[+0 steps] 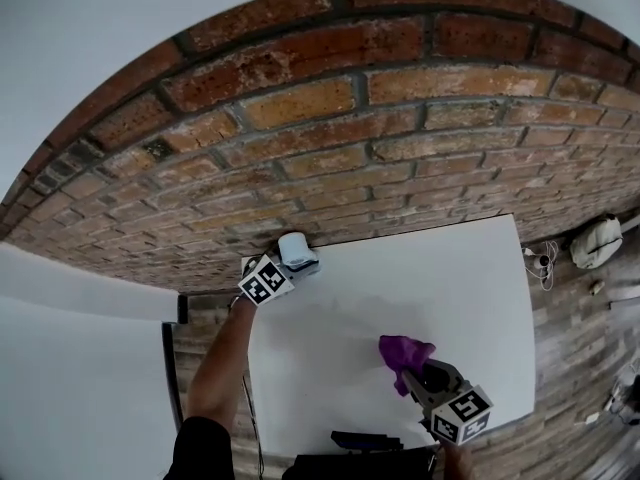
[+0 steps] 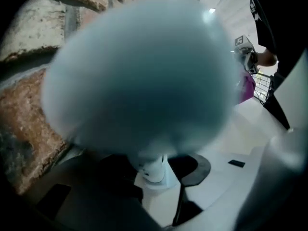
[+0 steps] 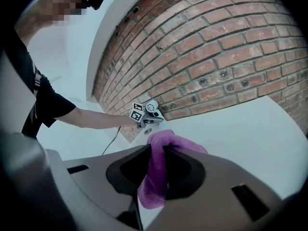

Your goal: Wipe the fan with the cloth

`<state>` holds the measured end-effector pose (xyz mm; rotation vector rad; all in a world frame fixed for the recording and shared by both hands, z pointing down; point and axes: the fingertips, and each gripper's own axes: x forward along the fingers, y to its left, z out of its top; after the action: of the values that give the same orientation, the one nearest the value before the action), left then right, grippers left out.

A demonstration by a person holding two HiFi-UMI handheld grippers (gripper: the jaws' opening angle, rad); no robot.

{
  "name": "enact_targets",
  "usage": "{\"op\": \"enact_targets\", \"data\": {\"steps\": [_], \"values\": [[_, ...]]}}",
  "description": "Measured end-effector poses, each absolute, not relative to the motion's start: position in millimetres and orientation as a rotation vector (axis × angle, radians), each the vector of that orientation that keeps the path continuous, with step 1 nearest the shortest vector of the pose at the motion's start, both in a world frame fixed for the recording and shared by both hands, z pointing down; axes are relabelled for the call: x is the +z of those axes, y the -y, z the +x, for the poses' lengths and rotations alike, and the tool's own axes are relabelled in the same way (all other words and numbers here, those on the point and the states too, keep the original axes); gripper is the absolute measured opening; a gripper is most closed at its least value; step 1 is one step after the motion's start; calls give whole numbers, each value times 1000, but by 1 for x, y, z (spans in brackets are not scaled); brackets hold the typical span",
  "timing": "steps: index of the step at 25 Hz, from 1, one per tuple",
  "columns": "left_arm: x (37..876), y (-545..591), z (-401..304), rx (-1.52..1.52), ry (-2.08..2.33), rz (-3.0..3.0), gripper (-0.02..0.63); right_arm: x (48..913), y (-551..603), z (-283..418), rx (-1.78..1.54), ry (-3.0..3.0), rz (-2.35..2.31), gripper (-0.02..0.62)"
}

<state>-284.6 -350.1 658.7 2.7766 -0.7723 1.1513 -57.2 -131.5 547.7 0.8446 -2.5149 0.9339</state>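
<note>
A small white fan (image 1: 296, 249) is at the far left corner of the white table (image 1: 430, 268), close to the brick wall. My left gripper (image 1: 290, 266) is at that corner with the fan. In the left gripper view the fan's pale round head (image 2: 139, 71) fills the frame, blurred. Its white neck (image 2: 154, 170) sits between the dark pads, which look closed on it. My right gripper (image 1: 425, 376) is near the table's front edge, shut on a purple cloth (image 1: 403, 352). The cloth (image 3: 156, 172) hangs down between its jaws. The fan (image 3: 152, 106) shows far beyond it.
The brick wall (image 1: 400, 118) runs along the table's far edge. A thin cable (image 3: 108, 146) hangs off the left corner. A white plug with cord (image 1: 540, 261) lies at the right edge, and a white bag (image 1: 597, 240) sits on the floor. A dark object (image 1: 370, 440) is at the near edge.
</note>
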Motion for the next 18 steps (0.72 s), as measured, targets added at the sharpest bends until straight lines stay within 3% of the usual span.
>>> {"op": "enact_targets", "data": {"steps": [5,11,18], "values": [[659,341,-298,1064,896,2702,302,542,131,-72,934,2540,796,63],[656,315,-324,813,1212,2470,302,539,125,-82,946,2553,765,63],[670,297,-278,700,1181,2346,267,534,119,-91,938,2555,743,63]]}}
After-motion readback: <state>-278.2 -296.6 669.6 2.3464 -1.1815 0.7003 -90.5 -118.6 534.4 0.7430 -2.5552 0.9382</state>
